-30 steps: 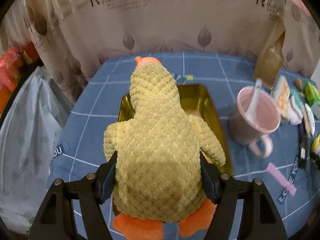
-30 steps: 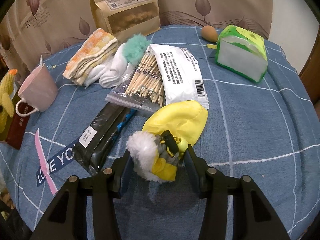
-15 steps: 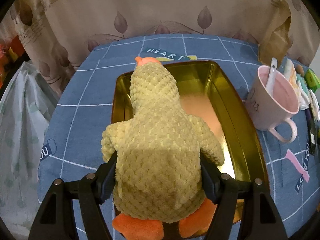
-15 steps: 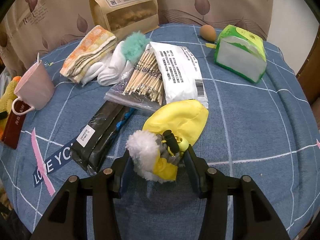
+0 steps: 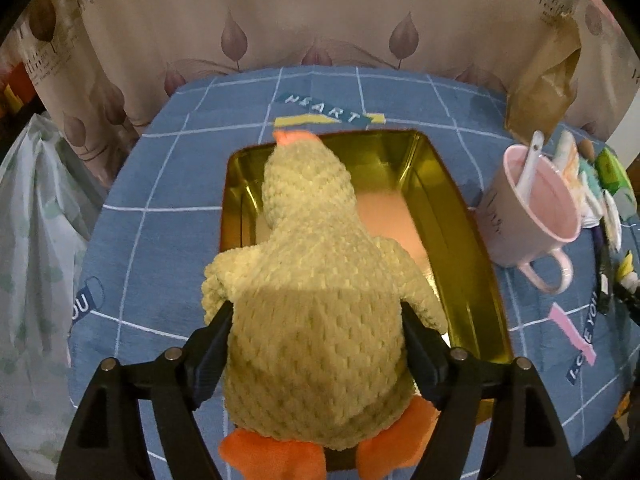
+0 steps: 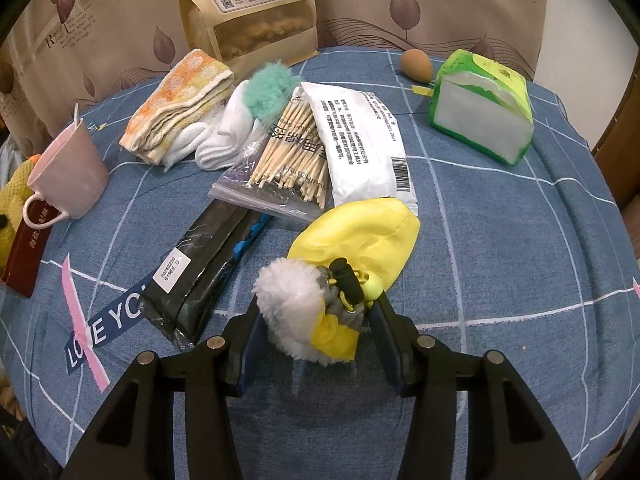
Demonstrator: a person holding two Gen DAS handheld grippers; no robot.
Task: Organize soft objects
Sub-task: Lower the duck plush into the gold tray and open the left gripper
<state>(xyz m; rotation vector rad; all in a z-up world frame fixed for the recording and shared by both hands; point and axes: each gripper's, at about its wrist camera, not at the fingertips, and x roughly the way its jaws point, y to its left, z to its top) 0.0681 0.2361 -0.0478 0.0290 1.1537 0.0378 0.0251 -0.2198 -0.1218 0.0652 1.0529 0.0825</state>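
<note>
My left gripper (image 5: 316, 320) is shut on a yellow plush duck (image 5: 312, 296) with an orange beak and feet, held over the gold metal tray (image 5: 456, 216) with its head above the tray's far left. My right gripper (image 6: 316, 316) is shut on a yellow plush toy (image 6: 360, 236) at its white fluffy end with a black clip, which rests on the blue tablecloth. A folded orange-and-white towel (image 6: 180, 104), white socks (image 6: 224, 136) and a teal fluffy ball (image 6: 268, 88) lie further back.
A pink mug (image 5: 532, 208) with a white spoon stands right of the tray; it also shows in the right wrist view (image 6: 68, 172). A bag of wooden sticks (image 6: 284, 160), a white packet (image 6: 360, 140), a black package (image 6: 204, 268), a green tissue pack (image 6: 484, 108), an egg (image 6: 416, 64) and a brown snack bag (image 6: 256, 8) crowd the table.
The left gripper has carried the duck forward and lower over the tray, which now fills more of the view. The right gripper has held still on the yellow toy.
</note>
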